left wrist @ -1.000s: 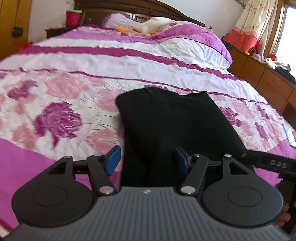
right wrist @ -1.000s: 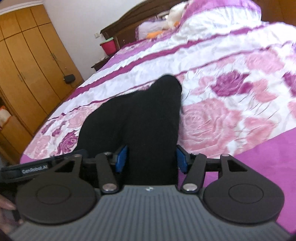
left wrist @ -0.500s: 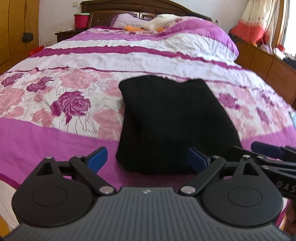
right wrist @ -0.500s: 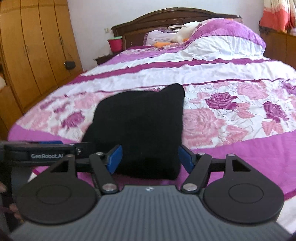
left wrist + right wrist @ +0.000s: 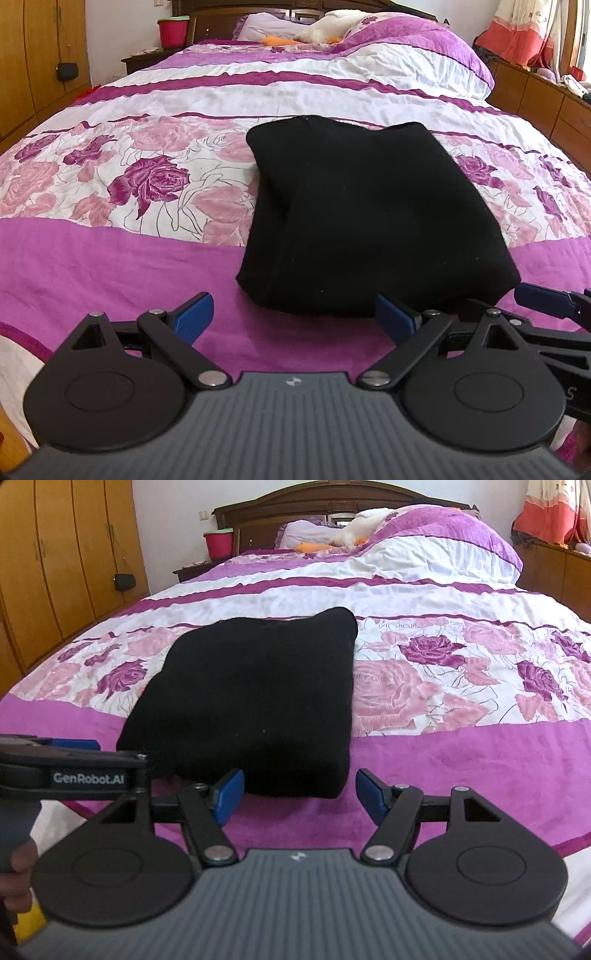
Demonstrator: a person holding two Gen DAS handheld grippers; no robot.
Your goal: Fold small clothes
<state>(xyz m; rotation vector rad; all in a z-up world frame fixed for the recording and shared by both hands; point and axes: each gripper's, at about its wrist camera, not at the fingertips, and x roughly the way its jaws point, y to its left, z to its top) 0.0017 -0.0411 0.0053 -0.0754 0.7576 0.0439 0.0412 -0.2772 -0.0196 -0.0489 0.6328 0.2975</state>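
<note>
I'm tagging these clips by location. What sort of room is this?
A home bedroom: a made bed with a floral purple quilt and wooden headboard, wooden wardrobes along the wall, and a nightstand by the bed's head. A folded black garment lies on the bed.

Each hand-held gripper, left and right, has a ribbed grey body, black disc-shaped linkage arms with silver screws and blue fingertip pads, one side lettered "GenRobot.AI".
</note>
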